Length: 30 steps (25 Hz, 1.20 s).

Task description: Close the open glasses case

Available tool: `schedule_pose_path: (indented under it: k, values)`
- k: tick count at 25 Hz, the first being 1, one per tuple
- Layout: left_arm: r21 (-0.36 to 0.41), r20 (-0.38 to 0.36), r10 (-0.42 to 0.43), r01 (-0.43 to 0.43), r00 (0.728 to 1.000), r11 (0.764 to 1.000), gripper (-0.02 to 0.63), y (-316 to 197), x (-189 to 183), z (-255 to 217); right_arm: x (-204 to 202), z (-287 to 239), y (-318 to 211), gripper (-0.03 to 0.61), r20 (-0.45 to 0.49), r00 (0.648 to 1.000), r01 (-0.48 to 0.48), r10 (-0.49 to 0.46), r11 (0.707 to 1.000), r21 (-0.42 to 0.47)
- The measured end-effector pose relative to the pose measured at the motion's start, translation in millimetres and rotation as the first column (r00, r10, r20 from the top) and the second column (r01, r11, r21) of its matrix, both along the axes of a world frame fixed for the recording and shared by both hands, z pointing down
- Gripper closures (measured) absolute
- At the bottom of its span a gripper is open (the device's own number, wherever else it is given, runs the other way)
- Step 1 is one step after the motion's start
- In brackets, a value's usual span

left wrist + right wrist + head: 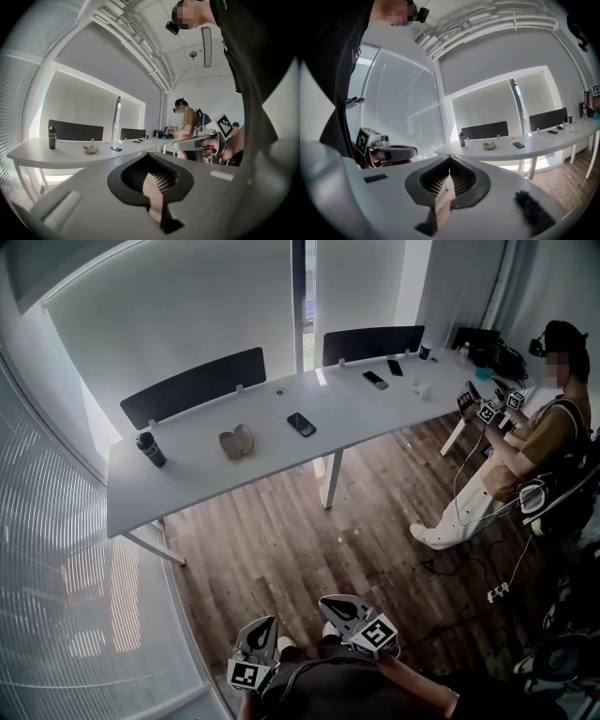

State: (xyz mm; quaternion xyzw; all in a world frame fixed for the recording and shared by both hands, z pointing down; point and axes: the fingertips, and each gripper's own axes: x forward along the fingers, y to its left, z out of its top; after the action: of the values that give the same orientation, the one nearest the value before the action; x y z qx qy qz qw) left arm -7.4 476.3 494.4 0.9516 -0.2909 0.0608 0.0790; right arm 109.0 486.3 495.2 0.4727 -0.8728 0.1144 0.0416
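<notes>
The glasses case [237, 442] is too small for detail.

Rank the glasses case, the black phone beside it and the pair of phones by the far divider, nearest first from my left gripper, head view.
1. Glasses case, left part of the table.
2. Black phone, mid-table.
3. Far phones, right, by the second divider.

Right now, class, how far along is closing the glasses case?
Done: nothing; the glasses case lies open on the table. In hand: nothing; the left gripper and right gripper are shut, empty, well short of the table. Left: approach and close it.
</notes>
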Motion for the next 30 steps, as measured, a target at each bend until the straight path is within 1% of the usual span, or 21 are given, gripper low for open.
schedule_pose_path:
  k: [6, 10, 13, 17, 23, 25, 28, 30]
  values:
    - [0.0, 0.013, -0.005, 0.005, 1.0, 1.0, 0.606, 7.5, 4.9, 3.6, 4.6, -3.7, 7.3, 0.572, -0.002, 1.0, 0.013, -0.013, 1.0, -0.002]
    - [0.004, 0.008, -0.009, 0.009, 1.0, 1.0, 0.606, 4.9, 10.6, 1.9, 8.2, 2.5, 8.6, 0.572, 0.004, 1.0, 0.016, -0.016, 1.0, -0.013]
    - [0.0, 0.014, -0.012, 0.012, 1.0, 1.0, 0.606, 2.3, 13.9, -0.4, 9.2, 2.7, 6.4, 0.572, -0.003, 1.0, 0.027, -0.027, 1.0, -0.005]
    - [0.008, 0.024, -0.002, 0.002, 1.0, 1.0, 0.606, 1.5, 23.6, -3.5, 17.8, -1.8, 3.7, 0.572, 0.008, 1.0, 0.026, -0.026, 1.0, 0.001]
    - [-0.001, 0.03, 0.004, -0.004, 1.0, 1.0, 0.606, -10.3, 31.2, -1.9, 30.8, -0.6, -10.2, 0.572, 0.025, 1.0, 0.005, -0.005, 1.0, 0.001]
    - [-0.001, 0.039, 0.008, -0.008, 0.999, 1.0, 0.606, -11.4, 37.8, -1.5, 39.2, 1.7, -12.2, 0.572, 0.029, 1.0, -0.003, 0.003, 1.0, -0.001]
    - [0.033, 0.061, 0.028, -0.03, 0.998, 0.999, 0.606, -13.4, 48.7, 4.9, 51.5, 2.9, -13.5, 0.572, 0.045, 0.999, -0.013, 0.013, 1.0, 0.001]
    - [0.026, 0.078, 0.032, -0.034, 0.996, 0.999, 0.606, -16.1, 54.4, 8.8, 56.8, 4.0, -16.4, 0.572, 0.06, 0.998, -0.017, 0.016, 1.0, 0.011]
